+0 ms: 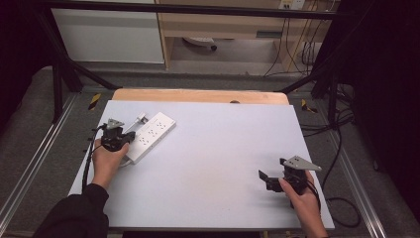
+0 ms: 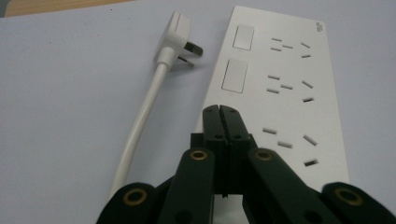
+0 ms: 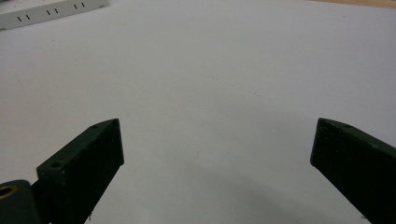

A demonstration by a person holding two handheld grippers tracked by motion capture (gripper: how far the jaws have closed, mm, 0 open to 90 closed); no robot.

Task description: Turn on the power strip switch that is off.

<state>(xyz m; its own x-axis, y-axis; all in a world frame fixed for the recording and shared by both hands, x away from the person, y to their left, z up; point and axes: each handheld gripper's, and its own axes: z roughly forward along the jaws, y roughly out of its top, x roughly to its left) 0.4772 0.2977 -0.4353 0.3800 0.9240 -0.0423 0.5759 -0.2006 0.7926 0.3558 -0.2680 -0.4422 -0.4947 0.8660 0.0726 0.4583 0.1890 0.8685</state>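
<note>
The left gripper (image 2: 219, 109), jaws pressed together and pinching nothing, rests its tips over the near end of a white power strip (image 2: 285, 79), whose white plug (image 2: 175, 30) and cord lie just to its left. The strip's near end is hidden behind the jaws, so contact is probably there but unclear. The right gripper (image 3: 215, 140) hangs spread wide over bare table (image 3: 224, 70), well apart from the strip.

Landmark: white power strip (image 1: 150, 136), lying flat near the table's (image 1: 223, 148) far left corner.
Beside the strip's left edge: blocked by white plug (image 2: 176, 35) and its cable (image 2: 137, 126).
Over the strip's near end: taken by left gripper (image 2: 219, 110), fingers pressed together.
Right of the strip: bare, open.
Far right of the strip: right gripper (image 1: 267, 178), fingers spread.
</note>
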